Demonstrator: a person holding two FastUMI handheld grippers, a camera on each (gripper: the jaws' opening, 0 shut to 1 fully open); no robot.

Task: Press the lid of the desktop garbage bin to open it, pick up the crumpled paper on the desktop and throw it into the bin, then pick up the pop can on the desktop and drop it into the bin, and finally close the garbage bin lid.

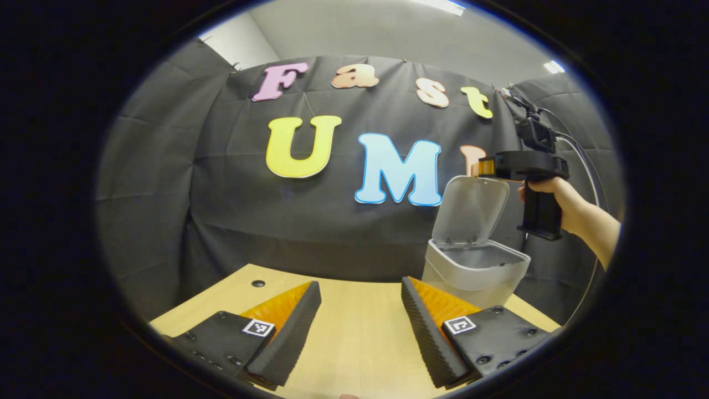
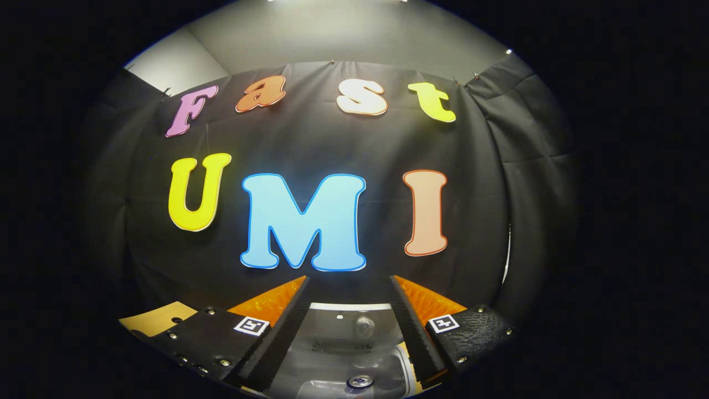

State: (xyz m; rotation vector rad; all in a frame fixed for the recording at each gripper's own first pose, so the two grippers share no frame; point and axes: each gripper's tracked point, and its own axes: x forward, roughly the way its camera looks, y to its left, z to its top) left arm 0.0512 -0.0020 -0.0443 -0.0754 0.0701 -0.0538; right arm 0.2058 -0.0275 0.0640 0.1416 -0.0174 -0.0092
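1. Left gripper view: the left gripper (image 1: 360,332) hangs low over the pale wooden counter (image 1: 354,327) with its two fingers spread wide and nothing between them.
2. Right of those fingers stands the garbage bin (image 1: 471,271), a light grey tub near the counter's far right edge, partly hidden behind the right-hand finger.
3. The bin's lid (image 1: 471,208) is swung up and stands almost upright at the back of the tub, leaving the mouth open; the inside looks dark, and its contents cannot be made out from here.
4. Above and just right of the raised lid, a hand (image 1: 554,194) grips the handle of the right gripper (image 1: 484,166), whose front end reaches out close to the lid's top edge; its fingers are too small here to judge.
5. A small dark hole (image 1: 258,283) sits in the counter near its far left side.
6. Right gripper view: the right gripper (image 2: 354,332) has its fingers spread apart and holds nothing.
7. Between and below them lies the open bin (image 2: 343,354), seen from above, with the pop can (image 2: 360,381) resting inside, its round end facing up.
8. A corner of the counter (image 2: 158,318) shows at lower left.
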